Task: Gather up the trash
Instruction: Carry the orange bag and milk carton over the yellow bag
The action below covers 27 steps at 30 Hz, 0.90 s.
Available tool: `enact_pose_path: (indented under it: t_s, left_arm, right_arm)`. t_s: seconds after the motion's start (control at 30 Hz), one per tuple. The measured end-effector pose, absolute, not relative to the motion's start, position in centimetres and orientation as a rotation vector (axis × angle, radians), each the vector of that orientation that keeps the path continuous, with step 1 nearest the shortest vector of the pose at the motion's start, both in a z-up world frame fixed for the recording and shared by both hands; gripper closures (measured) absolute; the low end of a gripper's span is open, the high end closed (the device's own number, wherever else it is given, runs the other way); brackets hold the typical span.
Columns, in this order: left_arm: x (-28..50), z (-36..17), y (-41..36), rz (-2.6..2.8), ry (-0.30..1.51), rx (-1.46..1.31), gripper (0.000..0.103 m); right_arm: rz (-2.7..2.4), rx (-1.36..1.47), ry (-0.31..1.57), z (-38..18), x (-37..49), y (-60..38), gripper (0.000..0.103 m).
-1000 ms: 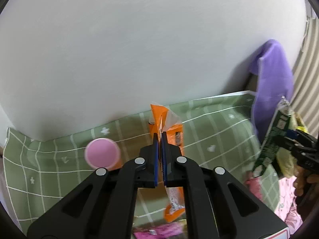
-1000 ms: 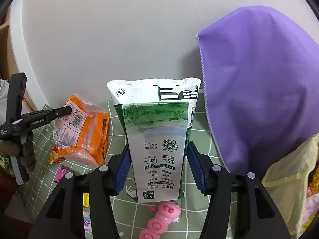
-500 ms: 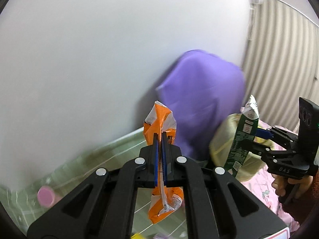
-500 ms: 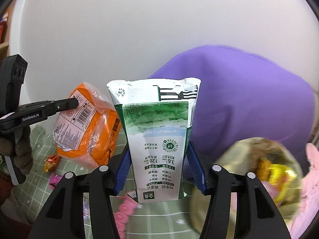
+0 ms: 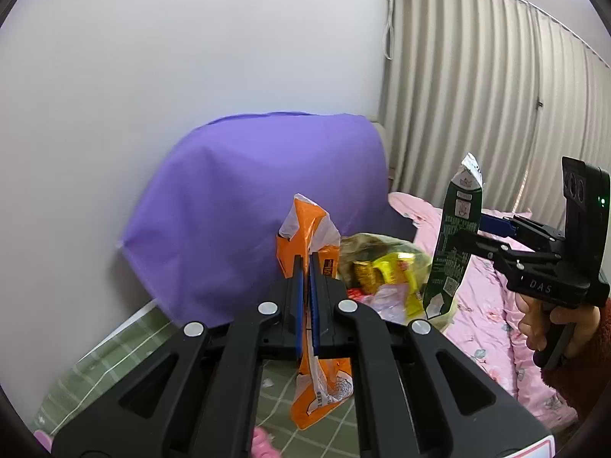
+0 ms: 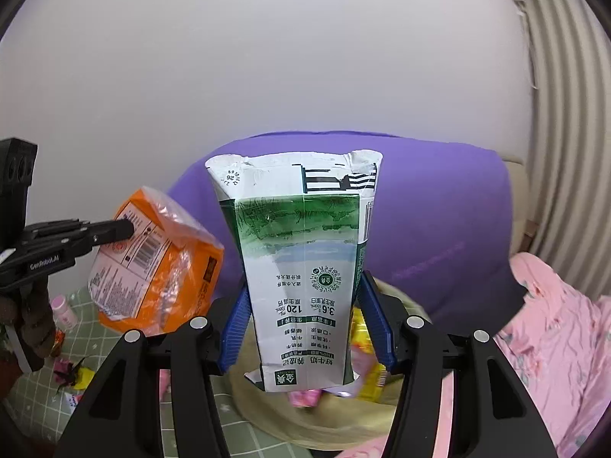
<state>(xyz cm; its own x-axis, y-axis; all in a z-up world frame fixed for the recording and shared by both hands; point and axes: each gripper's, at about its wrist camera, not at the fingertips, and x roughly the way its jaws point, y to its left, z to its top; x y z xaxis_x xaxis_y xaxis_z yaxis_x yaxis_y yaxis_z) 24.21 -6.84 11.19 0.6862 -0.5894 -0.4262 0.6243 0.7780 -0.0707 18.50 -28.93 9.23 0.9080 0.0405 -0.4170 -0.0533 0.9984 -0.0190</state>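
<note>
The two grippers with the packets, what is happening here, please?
A person is collecting trash with a gripper in each hand. The left gripper is shut on an orange snack wrapper. The right gripper holds a green and white milk carton between its fingers. Both are held in the air near an open yellowish trash bag with wrappers inside, which lies by a purple cloth. Nothing is dropped in yet.

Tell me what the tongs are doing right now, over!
Left tongs shut on orange wrapper. Right tongs clamped on green milk carton. Both near yellow trash bag; nothing in the way.
</note>
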Motion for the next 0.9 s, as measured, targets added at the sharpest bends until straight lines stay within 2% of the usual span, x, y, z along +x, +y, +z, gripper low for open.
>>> enact_pose_path:
  t_s: [0.27,0.5,0.63,0.77,0.9]
  left_arm:
    - [25.9,12.9,-11.0,-0.728,0.413,0.079,0.100]
    - [28.7,14.1,-14.9,-0.772,0.372,-0.038,0.100]
    - [30.9,10.9,-16.8,-0.817,0.454,-0.111,0.100]
    - [33.0,4.1,-19.6,-0.781,0.657,-0.016,0.100]
    - [33.0,0.7,-20.3,-0.761,0.747,0.060,0.100]
  right_arm:
    - [-0.009,0.026,0.387,10.8,17.8,-34.9,0.051]
    - [0.016,0.065,0.345,12.1,19.1,-37.9,0.051]
    - [0.074,0.121,0.375,10.2,21.2,-39.0,0.051]
    - [0.106,0.180,0.502,5.0,24.1,-39.3,0.051]
    - [0.093,0.152,0.632,0.6,25.4,-38.7,0.051]
